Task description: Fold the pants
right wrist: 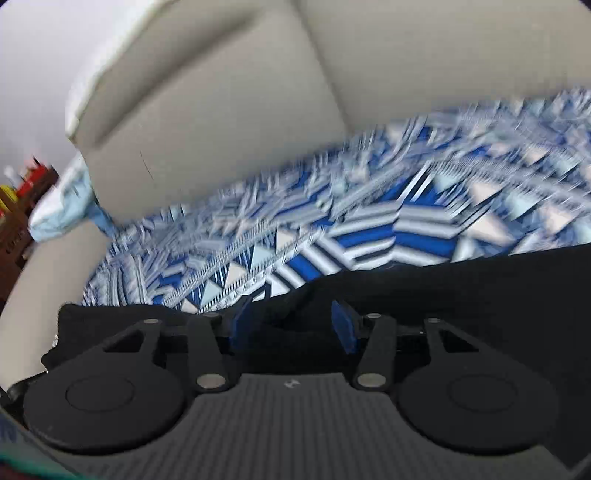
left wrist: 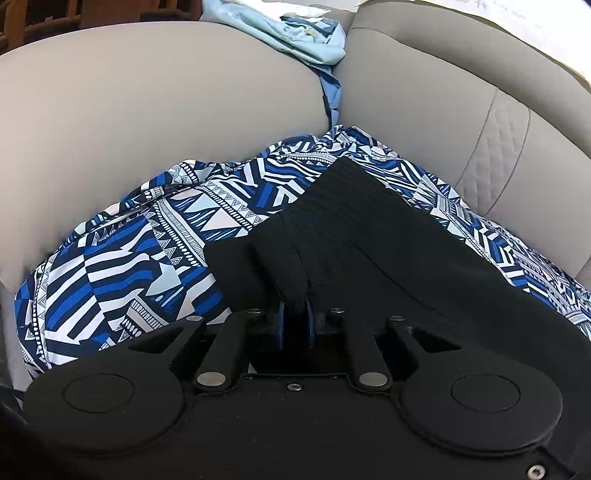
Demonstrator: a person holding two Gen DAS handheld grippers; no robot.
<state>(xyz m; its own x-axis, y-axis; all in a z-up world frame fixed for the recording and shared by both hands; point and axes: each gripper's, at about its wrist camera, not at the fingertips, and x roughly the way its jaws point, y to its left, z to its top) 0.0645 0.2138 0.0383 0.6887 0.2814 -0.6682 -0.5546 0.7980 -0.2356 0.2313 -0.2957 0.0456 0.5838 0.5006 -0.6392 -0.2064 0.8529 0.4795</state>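
**Left pinches, right waits wide**

My left gripper (left wrist: 295, 325) has its jaws pressed together on the black pants (left wrist: 369, 236), anchoring the fabric. My right gripper (right wrist: 291, 325) is spread apart over the same dark cloth, gripping nothing. The pants lie across the patterned blue garment (left wrist: 122, 258) on the grey sofa (left wrist: 147, 110), probably for a flat fold.

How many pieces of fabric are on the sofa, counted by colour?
Black pants: 1
Blue patterned cloth: 1
Light blue cloth: 1
Total: 3
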